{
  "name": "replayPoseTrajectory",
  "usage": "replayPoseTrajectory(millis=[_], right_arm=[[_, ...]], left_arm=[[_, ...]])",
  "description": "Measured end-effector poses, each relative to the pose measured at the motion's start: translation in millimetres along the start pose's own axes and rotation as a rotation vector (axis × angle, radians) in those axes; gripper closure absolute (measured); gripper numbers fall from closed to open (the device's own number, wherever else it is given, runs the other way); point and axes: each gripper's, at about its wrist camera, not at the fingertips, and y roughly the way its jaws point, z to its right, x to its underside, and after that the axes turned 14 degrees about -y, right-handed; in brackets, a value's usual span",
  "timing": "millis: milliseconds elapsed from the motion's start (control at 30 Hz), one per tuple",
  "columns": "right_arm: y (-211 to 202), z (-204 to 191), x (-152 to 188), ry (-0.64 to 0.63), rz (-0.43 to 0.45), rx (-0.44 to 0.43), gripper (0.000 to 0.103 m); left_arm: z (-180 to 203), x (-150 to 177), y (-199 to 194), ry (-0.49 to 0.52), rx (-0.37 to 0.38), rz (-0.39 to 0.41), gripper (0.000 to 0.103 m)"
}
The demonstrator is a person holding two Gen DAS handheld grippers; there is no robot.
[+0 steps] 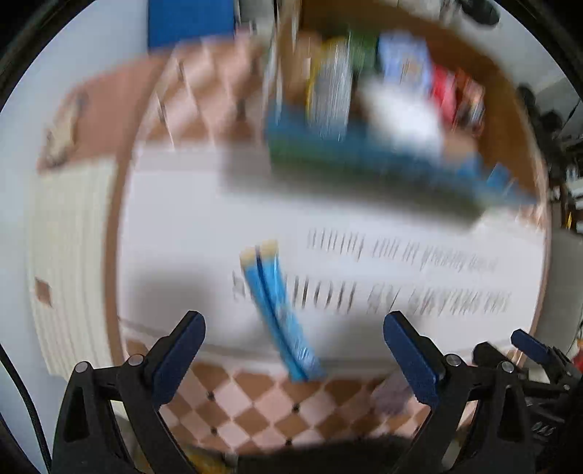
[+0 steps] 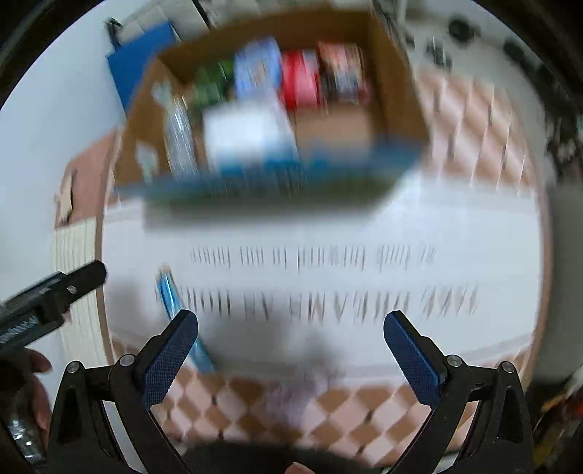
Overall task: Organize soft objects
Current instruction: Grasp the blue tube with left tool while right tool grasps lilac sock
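Both views are motion-blurred. A long blue packet (image 1: 280,310) lies on a white printed sheet (image 1: 204,226), ahead of my left gripper (image 1: 293,352), which is open and empty with its jaws wide apart. The packet also shows in the right wrist view (image 2: 180,317), just ahead of the left finger of my right gripper (image 2: 291,350), which is open and empty. Behind the sheet stands a cardboard box (image 2: 395,84) holding several soft packs: blue, red, green and white. The same box shows in the left wrist view (image 1: 510,120).
The sheet lies on a pink-and-brown checkered cloth (image 1: 255,412) over a round table. A blue board (image 1: 189,22) leans on the wall behind. My left gripper's body (image 2: 51,295) reaches in at the right wrist view's left edge.
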Motion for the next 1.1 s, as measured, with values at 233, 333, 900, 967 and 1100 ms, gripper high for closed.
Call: replayPoseTrajectory(millis=[233, 333, 900, 967, 1100], right_arm=[[78, 19, 66, 0.118, -0.172, -0.043, 0.0], [100, 23, 81, 0.155, -0.22, -0.061, 0.0], [158, 0, 82, 0.148, -0.337, -0.075, 0.049], [155, -8, 83, 0.106, -0.316, -0.056, 0.057], [143, -18, 87, 0.063, -0.282, -0.07, 0.059]], left_arm=[[-28, 24, 91, -0.087, 0.015, -0.221, 0.02], [-29, 27, 107, -0.105, 0.02, -0.25, 0.02], [6, 42, 112, 0.011, -0.096, -0.171, 0.084], [6, 47, 96, 0.001, -0.069, -0.149, 0.084], [11, 54, 56, 0.011, -0.004, -0.098, 0.085]])
